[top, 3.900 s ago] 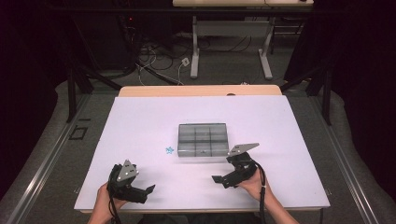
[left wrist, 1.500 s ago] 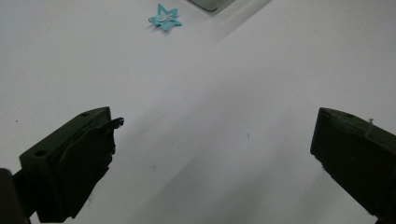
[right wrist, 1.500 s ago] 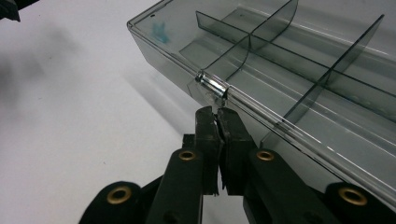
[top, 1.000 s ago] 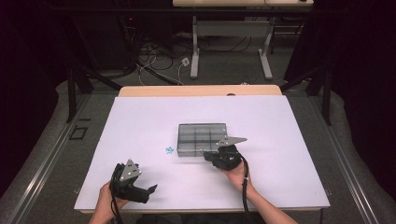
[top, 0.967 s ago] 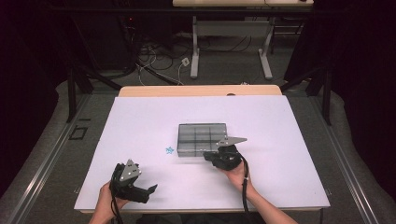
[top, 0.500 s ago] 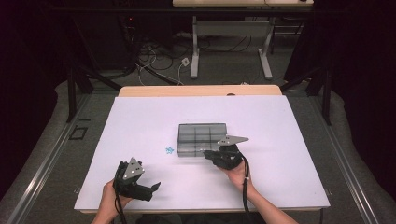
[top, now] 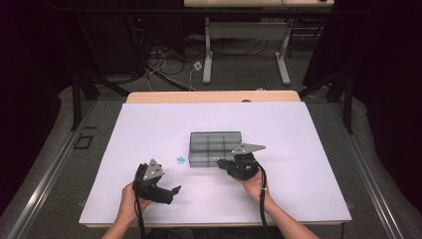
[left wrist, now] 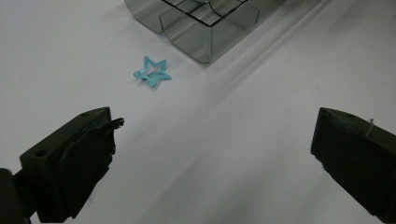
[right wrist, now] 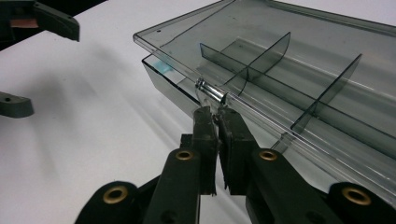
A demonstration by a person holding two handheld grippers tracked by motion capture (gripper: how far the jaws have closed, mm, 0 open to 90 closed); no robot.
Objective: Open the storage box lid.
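A smoky clear compartment box lies mid-table on the white table top. My right gripper is at its near edge, shut on the small clear latch tab of the lid. The lid's front edge sits slightly above the base. Inside, dividers split the box into compartments. A blue star-shaped clip lies on the table left of the box. In the left gripper view the star clip is ahead of my left gripper, which is open with nothing between its jaws. It is also in the high view.
The table's wooden far edge borders a floor with cables and desk legs. In the right gripper view, the left gripper shows off to the upper left.
My left gripper has slid a little to the right and forward, toward the star clip. The right gripper, which earlier came in to the box's near edge, has stayed put on the latch.
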